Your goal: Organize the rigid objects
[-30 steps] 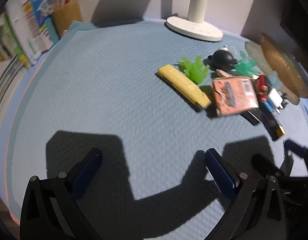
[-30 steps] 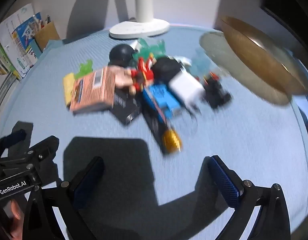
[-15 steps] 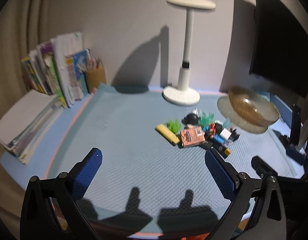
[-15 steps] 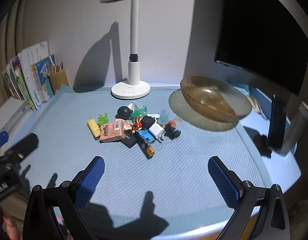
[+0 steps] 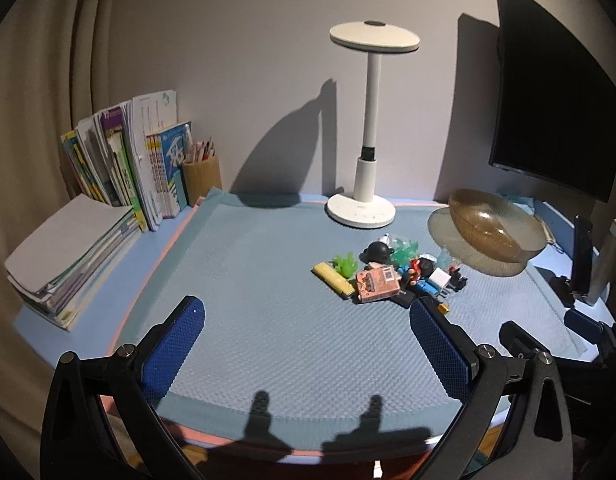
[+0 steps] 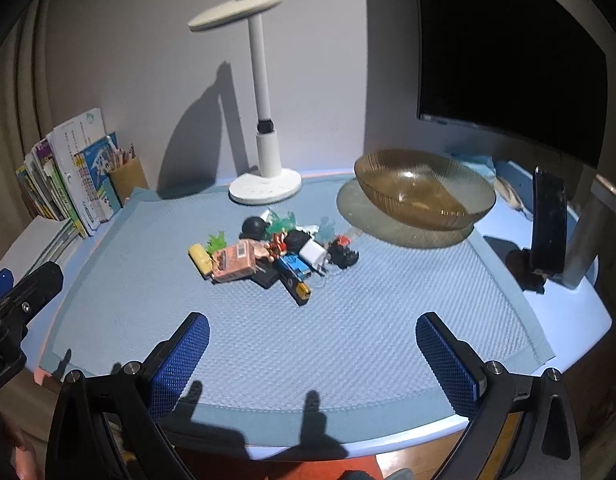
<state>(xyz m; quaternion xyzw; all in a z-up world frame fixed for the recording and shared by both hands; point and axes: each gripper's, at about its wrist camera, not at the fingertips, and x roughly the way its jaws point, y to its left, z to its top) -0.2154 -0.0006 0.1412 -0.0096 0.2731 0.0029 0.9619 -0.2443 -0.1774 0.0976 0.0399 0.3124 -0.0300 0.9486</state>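
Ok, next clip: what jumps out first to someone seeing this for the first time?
A jumbled pile of small toys and gadgets at the middle of the blue mat, with an empty amber glass bowl just right of it. Behind stands a white desk lamp; both grippers hang open, holding nothing.

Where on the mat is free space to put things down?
The mat is bare between both open grippers and the toy pile, and left of the pile toward the books. Crowded: from the pile to the amber bowl.
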